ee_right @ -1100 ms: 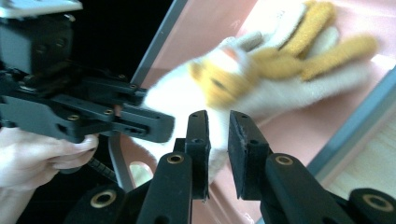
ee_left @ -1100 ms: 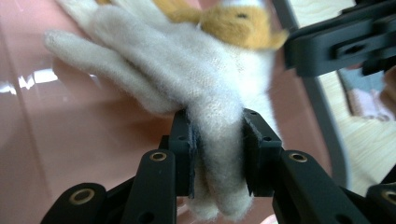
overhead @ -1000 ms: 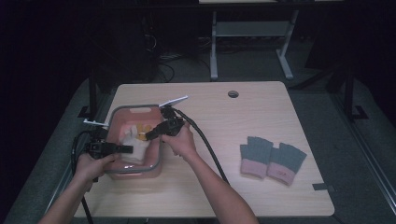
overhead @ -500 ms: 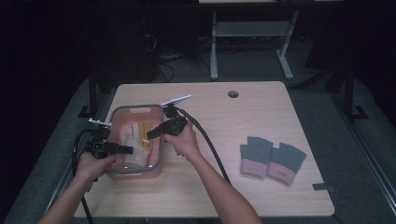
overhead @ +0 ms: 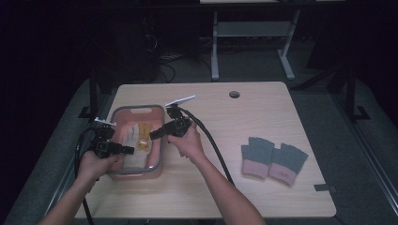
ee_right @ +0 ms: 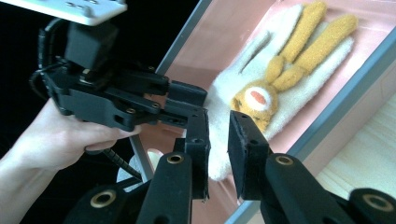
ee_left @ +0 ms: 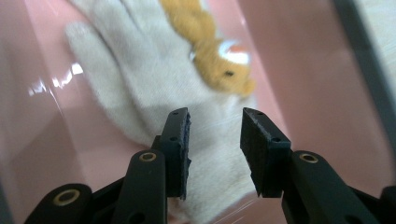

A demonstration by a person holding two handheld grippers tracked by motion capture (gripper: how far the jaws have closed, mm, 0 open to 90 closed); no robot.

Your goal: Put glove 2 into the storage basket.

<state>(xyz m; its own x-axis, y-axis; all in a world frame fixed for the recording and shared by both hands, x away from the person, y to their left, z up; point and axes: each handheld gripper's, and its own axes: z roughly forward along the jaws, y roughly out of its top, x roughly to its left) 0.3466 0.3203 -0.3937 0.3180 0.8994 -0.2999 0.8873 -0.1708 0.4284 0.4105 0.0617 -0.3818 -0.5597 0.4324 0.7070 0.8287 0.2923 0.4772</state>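
A white glove (overhead: 133, 136) with a yellow bunny figure on it lies flat in a pink bin (overhead: 141, 108) with a grey rim, at the table's left. My left gripper (overhead: 127, 150) reaches in over the bin's left side. Its jaws stand open just above the glove's (ee_left: 140, 84) cuff end, with nothing between them (ee_left: 215, 140). My right gripper (overhead: 152, 135) points in from the bin's right rim, open by a narrow gap (ee_right: 218, 140) above the glove (ee_right: 299, 93). In the right gripper view, the left gripper (ee_right: 194, 102) sits close in front.
A pair of grey fingerless gloves (overhead: 273, 161) with pink cuffs lies on the wooden table's (overhead: 225, 187) right part. A cable hole (overhead: 234, 94) is near the far edge. Black cables trail from both grippers. Dark floor and a desk frame (overhead: 251, 33) lie beyond.
My right gripper's tip has drawn back to the right, toward the bin's rim. The left gripper has barely moved. The glove now lies flat in the bin.
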